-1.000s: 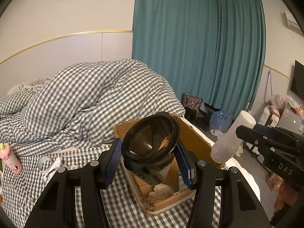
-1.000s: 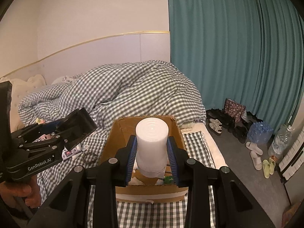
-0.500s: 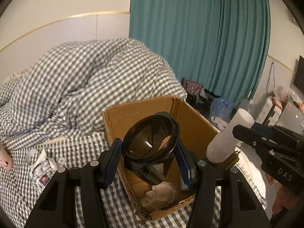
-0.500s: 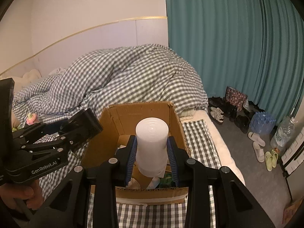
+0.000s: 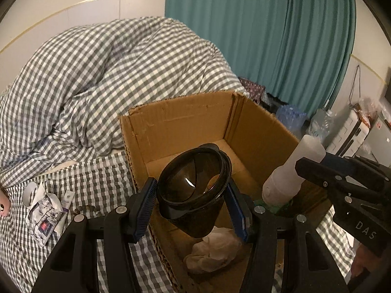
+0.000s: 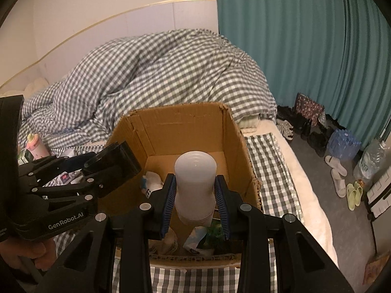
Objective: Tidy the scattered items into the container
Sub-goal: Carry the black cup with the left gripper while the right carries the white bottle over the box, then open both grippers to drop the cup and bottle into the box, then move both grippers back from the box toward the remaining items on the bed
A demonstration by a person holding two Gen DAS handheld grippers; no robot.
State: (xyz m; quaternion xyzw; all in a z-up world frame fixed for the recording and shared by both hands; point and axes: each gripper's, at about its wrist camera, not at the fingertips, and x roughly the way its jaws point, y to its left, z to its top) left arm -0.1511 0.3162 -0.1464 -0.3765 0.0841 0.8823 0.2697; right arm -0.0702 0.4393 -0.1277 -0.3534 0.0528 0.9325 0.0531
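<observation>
A dark smoky plastic cup (image 5: 193, 190) is gripped between the blue pads of the left gripper (image 5: 190, 210), with its mouth turned toward the camera. The cup is held over the near part of an open cardboard box (image 5: 180, 119), which stands on the bed (image 5: 102, 178). A crumpled pale bag (image 5: 212, 251) is seen on the floor of the box, just under the cup.

A white plastic bottle (image 6: 195, 185) is clamped by the jaws of the right gripper (image 6: 195, 200), with its flat bottom toward the camera. The bottle is held above the near edge of the same box (image 6: 180, 127). In the left wrist view the same bottle (image 5: 293, 171) is seen at the right side, tilted down over the right wall of the box. Under it, in the near corner of the box, some small packets are lying, one of them green (image 6: 215, 234), but they cannot be read clearly.

Both things are therefore over the box and not yet laid inside.

On the checked sheet to the left of the box, a packet of tissues (image 5: 44, 219) and a small tube (image 5: 67, 200) are lying, near each other. A pink bottle (image 6: 36, 146) is seen further left on the bed, beside the heaped checked duvet (image 6: 158, 73). A hand (image 6: 31, 251) is partly seen under the left gripper.
</observation>
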